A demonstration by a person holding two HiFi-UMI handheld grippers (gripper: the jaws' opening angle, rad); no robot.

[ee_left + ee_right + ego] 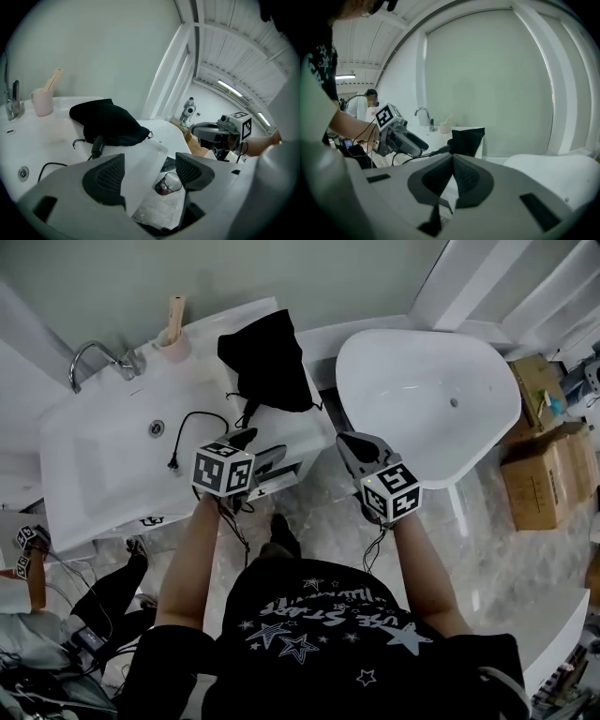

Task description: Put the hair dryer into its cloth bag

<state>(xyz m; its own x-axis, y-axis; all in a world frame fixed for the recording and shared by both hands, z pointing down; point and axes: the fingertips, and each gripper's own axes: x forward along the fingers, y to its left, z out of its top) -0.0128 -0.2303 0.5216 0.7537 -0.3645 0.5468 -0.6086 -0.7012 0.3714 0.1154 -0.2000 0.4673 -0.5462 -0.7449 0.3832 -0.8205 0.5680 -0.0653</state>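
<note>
At the far left of the head view, the white sink counter (89, 474) carries a faucet (94, 357) and a pink cup (172, 343). A black cord (192, 418) loops across the counter, and its plug (172, 463) lies loose by the basin. Right of that, at upper centre, sits the black cloth bag (269, 360). Only the end of the hair dryer (97, 146) pokes from its mouth, so the body seems to be inside already.

Below the bag, the left gripper (258, 448) hangs with its jaws apart and nothing between them. Further right, the right gripper (349, 448) has its jaws pressed together on nothing. Both are clear of the bag, and the bathtub (427, 390) fills the upper right.

The bag looks limp and will likely sag around the stiff, heavier dryer. The hem at its mouth seems the best hold, with the floppy cord gathered separately.

Only the left gripper view shows the protruding stub and the drawstring (77, 140). Only the head view shows the plug.
</note>
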